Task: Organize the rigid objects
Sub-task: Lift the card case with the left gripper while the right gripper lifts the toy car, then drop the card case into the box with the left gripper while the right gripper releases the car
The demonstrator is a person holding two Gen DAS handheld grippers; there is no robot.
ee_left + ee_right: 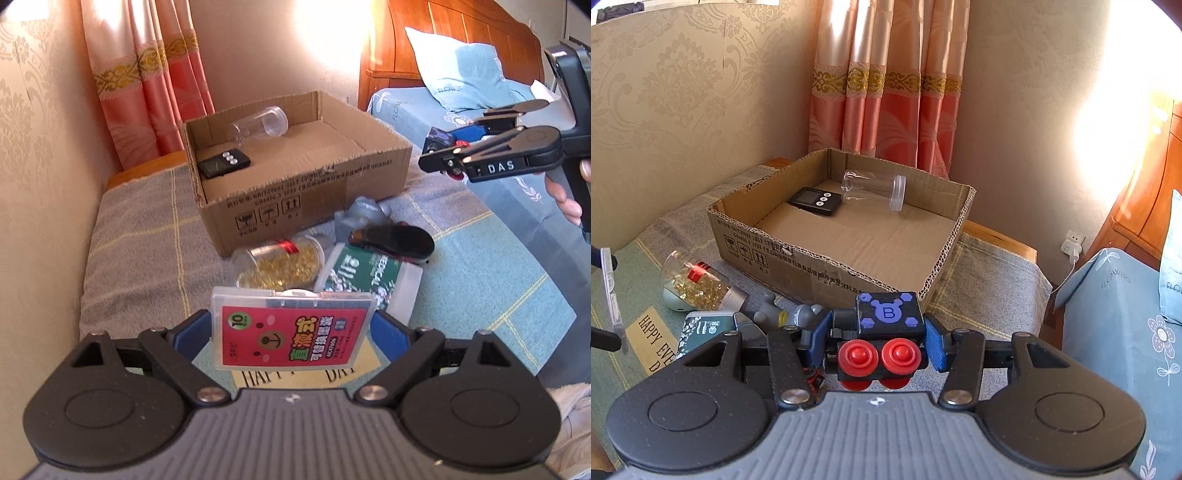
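Lying across the blanket-covered surface (140, 236), the cardboard box (295, 188) is the largest thing here, and every place below is given relative to it. It is open at the top. Inside it, near the far wall, a clear plastic jar (873, 190) lies on its side, and a small black timer (814, 200) lies just beside that jar on the box floor.

In front of the box, outside its near wall, several things lie close together: a jar of golden capsules (279, 267) on its side, a green and white container (369, 282), a dark sunglasses case (393, 240) and a grey figure (364, 214).

The left gripper (293, 332) is in front of the box, nearer the camera than this group. Its fingers stand wide and pinch a flat clear case with a red label (291, 330) by its two side edges; the case is off the blanket.

The right gripper (877, 343) is beside the near right corner of the box. Its fingers press on a black toy block with a purple B and red buttons (886, 332), held in the air. A hand (570, 199) holds this gripper's handle.
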